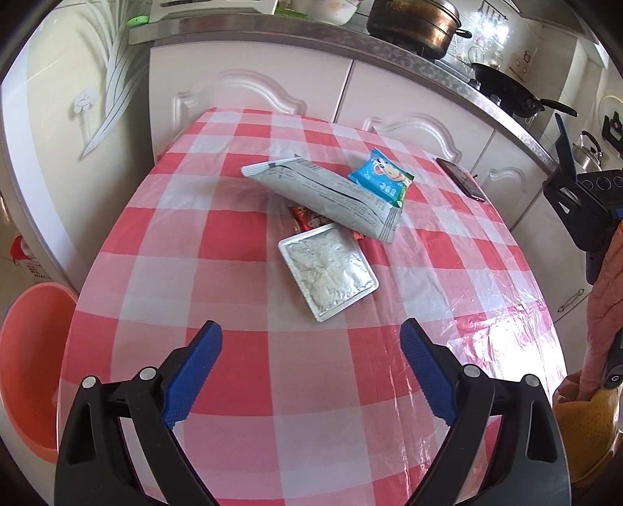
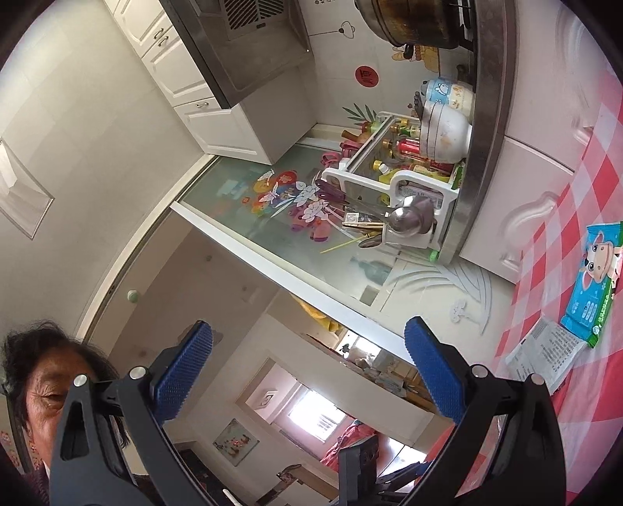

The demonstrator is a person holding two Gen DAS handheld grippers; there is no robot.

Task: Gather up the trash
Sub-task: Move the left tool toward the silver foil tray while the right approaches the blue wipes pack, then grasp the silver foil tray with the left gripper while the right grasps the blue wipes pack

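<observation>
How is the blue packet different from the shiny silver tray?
The blue packet is bright, with a cartoon cow printed on it; the silver tray is plain foil. The packet leans on the grey bag; the tray lies flat on the checked tablecloth. The tray looks larger. Neither tool holds either.

Red-and-white checked tablecloth, dark phone near far right edge, big pot and black wok on counter, utensil rack
</observation>
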